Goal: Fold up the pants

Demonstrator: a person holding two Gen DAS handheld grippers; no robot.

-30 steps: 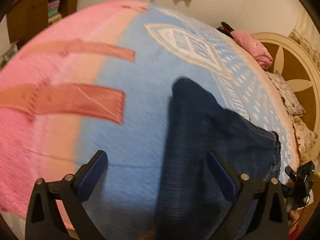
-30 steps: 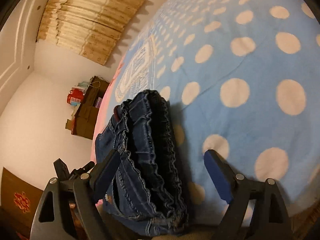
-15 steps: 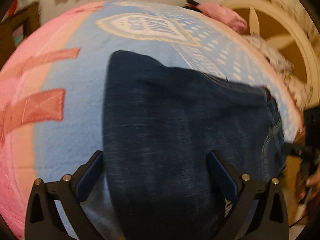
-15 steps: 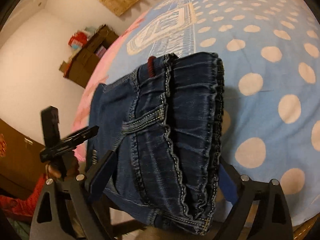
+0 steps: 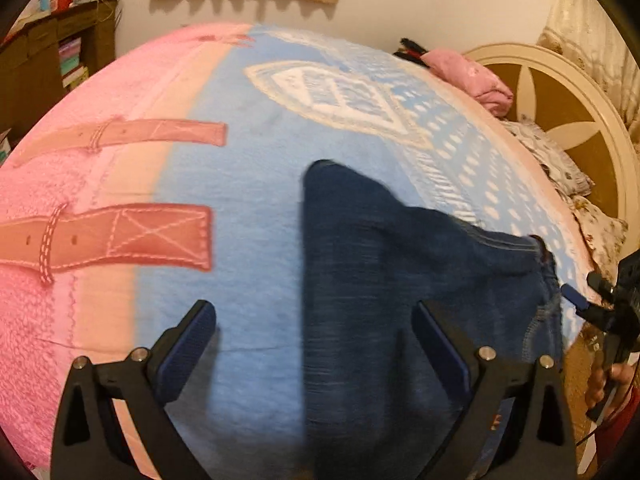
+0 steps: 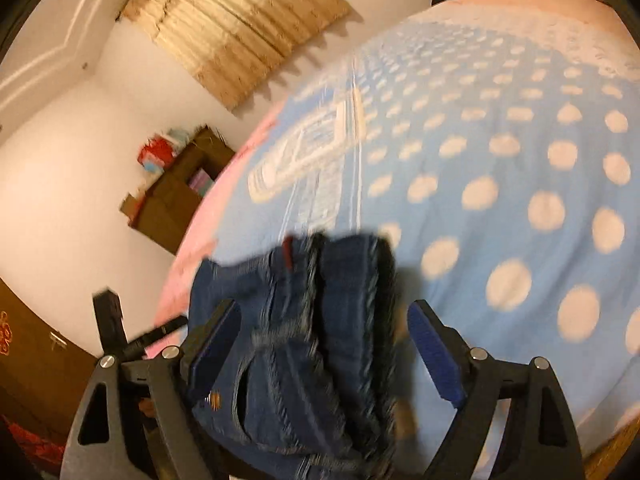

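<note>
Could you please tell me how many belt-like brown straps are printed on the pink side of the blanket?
2: the upper strap lies farther up the pink blanket, the lower strap nearer the camera; more may lie beyond view.

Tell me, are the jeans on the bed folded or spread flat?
Folded: the jeans show stacked denim layers at the waistband, lying as a narrow bundle on the blanket.

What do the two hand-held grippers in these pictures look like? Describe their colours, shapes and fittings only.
Each hand-held gripper, left and right, has two black triangular finger frames with cut-out slots and round silver bolt heads. The fingers carry flat dark-blue ribbed pads on their inner faces. No cable shows on either frame.
</note>
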